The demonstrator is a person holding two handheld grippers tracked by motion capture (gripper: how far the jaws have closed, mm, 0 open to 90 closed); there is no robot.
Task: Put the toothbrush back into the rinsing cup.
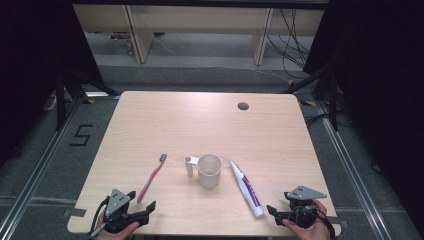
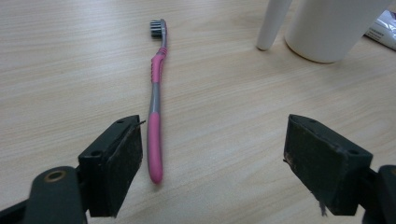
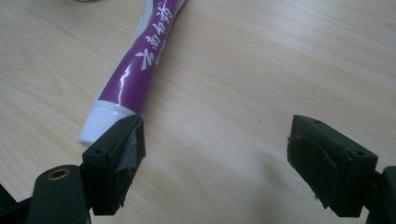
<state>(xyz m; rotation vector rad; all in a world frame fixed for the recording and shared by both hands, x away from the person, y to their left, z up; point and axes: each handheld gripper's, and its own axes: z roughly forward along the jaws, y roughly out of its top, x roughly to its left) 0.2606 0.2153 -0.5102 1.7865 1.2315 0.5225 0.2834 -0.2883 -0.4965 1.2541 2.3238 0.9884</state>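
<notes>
The table (image 1: 200,120) is a pale wood-grain top with rounded corners. Near the middle of its near half stands a white cup (image 1: 209,170), plain and round, with a slim white tube-like handle at its left side.

Right of the cup lies the toothpaste tube (image 1: 246,188), white at the far end and purple along the body with white lettering, its white cap end pointing toward the near edge of the table. In the right gripper view that cap end lies just ahead of the left pad of the right tongs (image 3: 215,163), not between the pads.

Left of the cup lies the toothbrush (image 1: 152,177), slim, with a pink and grey handle and dark bristles at the far end. Its near handle tip lies just inside the left pad of the left tongs (image 2: 212,168).

Both tongs are spread wide, pinching nothing, held low near the near edge of the table.
</notes>
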